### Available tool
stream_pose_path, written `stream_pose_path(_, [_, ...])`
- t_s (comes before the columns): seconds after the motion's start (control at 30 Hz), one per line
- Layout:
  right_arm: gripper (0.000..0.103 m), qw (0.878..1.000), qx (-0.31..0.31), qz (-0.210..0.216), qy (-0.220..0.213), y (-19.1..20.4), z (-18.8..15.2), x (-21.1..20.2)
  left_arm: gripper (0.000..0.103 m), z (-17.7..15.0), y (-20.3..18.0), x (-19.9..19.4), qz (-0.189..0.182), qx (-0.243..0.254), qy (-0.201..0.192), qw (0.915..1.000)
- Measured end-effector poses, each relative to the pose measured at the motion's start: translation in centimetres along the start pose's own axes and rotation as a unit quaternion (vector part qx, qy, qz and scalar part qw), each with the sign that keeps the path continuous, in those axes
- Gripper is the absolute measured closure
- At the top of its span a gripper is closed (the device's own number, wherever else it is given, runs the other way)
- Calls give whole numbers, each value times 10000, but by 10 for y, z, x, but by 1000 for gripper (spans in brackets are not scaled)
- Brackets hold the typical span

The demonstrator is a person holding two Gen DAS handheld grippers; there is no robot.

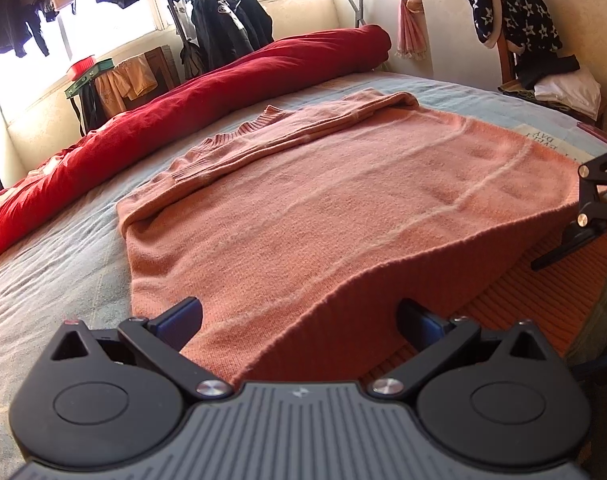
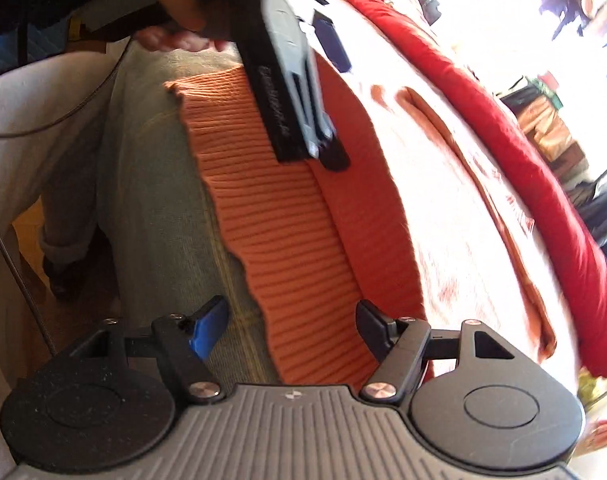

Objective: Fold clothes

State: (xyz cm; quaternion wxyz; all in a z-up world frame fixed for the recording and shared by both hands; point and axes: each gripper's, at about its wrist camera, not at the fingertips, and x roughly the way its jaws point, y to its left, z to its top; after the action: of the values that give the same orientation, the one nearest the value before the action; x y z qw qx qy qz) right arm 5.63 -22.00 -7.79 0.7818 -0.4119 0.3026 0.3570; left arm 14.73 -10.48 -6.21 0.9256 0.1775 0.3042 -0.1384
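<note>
The orange-pink sweater (image 1: 323, 200) lay spread flat on the bed (image 1: 55, 272), one sleeve folded across its chest, beside a rolled red quilt (image 1: 207, 92). The left claw (image 1: 299, 320) and the right claw (image 2: 291, 328) both stood wide apart over the ribbed hem (image 2: 271, 240), gripping nothing. Printing on the bedsheet (image 1: 543, 140) read "DAY"; lettering on the left claw's body was illegible.

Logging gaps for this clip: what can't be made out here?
- Sweater far body, right wrist view: washed out by glare.
- Ribbed hem near end, both views: hidden under the gripper bodies.
- Right gripper, left wrist view: cut off by the right edge.
- Printed text on bed sheet: too small, partly covered.
</note>
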Motion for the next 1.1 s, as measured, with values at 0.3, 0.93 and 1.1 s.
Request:
stream_pose_path(0.3, [28, 9970, -391, -663, 32, 2, 10, 10, 1, -3, -2, -1, -14, -54, -39, 10000])
stream_pose_path(0.93, [17, 9659, -471, -2542, -110, 48, 14, 41, 1, 3, -7, 5, -24, -100, -29, 9999])
stream_pose_path(1.1, [25, 9566, -789, -2803, -136, 70, 3, 40, 1, 9, -8, 7, -27, -117, -60, 9999])
